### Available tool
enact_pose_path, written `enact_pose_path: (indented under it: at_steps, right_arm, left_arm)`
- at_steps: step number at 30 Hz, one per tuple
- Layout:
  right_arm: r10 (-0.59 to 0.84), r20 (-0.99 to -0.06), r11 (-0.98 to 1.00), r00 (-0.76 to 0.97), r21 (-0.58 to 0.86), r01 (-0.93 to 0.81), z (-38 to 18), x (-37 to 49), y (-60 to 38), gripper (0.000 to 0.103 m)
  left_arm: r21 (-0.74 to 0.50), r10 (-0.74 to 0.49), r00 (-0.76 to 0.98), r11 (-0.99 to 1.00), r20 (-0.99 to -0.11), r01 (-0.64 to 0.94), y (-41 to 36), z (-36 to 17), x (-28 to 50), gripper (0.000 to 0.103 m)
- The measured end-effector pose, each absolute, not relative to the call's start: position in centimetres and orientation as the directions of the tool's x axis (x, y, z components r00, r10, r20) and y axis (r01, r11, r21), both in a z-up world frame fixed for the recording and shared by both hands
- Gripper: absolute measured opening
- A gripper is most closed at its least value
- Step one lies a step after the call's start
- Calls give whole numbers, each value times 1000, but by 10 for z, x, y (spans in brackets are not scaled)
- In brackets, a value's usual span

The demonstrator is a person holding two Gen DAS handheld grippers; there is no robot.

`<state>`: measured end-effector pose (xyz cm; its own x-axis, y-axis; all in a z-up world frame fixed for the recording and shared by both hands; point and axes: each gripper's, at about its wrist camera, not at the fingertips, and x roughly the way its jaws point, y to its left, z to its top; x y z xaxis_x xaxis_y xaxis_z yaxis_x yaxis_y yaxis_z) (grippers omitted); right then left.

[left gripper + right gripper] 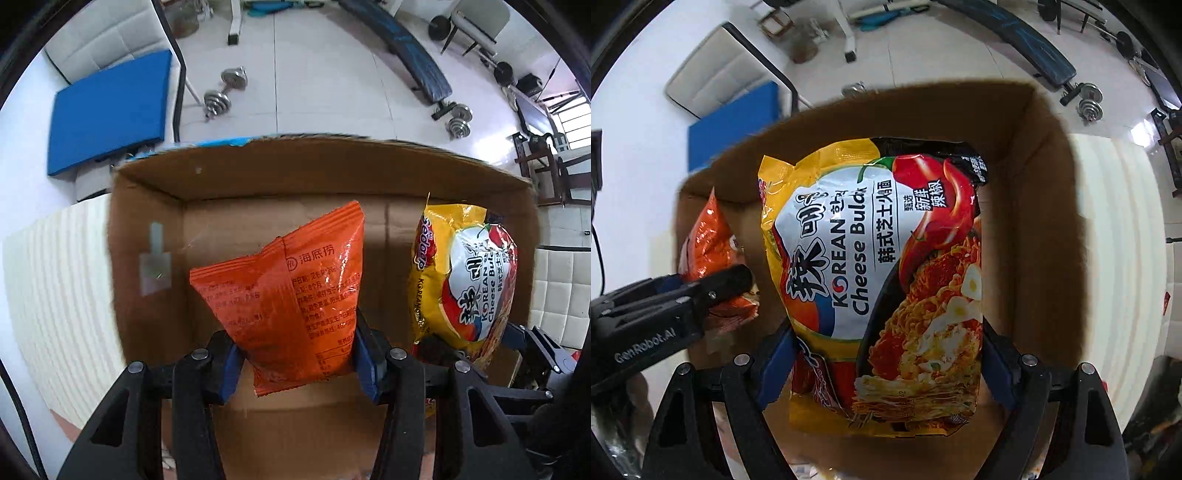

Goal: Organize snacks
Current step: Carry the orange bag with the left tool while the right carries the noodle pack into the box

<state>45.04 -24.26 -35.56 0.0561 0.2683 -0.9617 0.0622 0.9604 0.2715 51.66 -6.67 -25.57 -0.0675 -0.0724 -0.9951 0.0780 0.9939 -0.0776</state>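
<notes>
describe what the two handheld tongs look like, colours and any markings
Both are black, with angular linkage arms joined by round silver pivot pins. The left tongs carry blue pads on the inner faces of the fingers; the right tongs have the same blue pads. The right wrist view shows white "GenRobot.AI" lettering on the left tongs' body.

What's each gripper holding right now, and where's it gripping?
Left gripper pinches the orange snack packet near its lower end; right gripper clamps the yellow noodle packet across its lower sides.
</notes>
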Motion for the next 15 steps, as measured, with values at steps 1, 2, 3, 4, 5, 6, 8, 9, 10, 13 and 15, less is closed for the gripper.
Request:
enact_pose_path:
  at_steps: [1,2,3,4,5,6,8,9,10,13,15]
  right_arm:
    - [264,-964,961,41,266,69,-357,451,-241,89]
    - [263,-964,962,29,265,70,-360,453,-240,89]
    - [260,-965,963,19,261,72,-352,458,-241,89]
    - [258,-966,963,14,258,76,-356,464,-239,89]
    - [256,-967,964,9,256,77,-361,465,-235,89]
    - [256,-967,964,2,255,76,-366,465,-232,89]
    - [259,-966,963,-17,256,86,-382,458,-231,89]
    - [257,-966,963,-24,254,92,-385,461,-233,89]
    - [247,-969,966,-24,244,88,-393,456,-233,90]
    - [227,-974,972,-2,226,60,-372,472,-213,99]
    - [211,-977,976,16,212,45,-370,465,-210,99]
  left_arm:
    - [-76,-70,-78,994,-994,79,-67,-262,519,49]
    - [-78,-71,-90,994,-993,82,-67,-269,521,49]
    - [-82,-73,-99,993,-992,83,-69,-272,521,49]
    - [-86,-76,-107,993,-991,84,-69,-276,522,49]
    - [-88,-78,-115,993,-990,84,-70,-280,522,49]
    - [-90,-79,-121,992,-990,84,-71,-282,523,50]
    - [-82,-69,-128,992,-989,94,-73,-286,521,50]
    - [-73,-59,-127,991,-990,110,-75,-287,520,50]
    - [-65,-50,-127,991,-991,119,-76,-288,521,50]
    - [-58,-45,-111,991,-993,120,-75,-287,517,57]
    - [-48,-38,-86,992,-996,114,-73,-281,515,70]
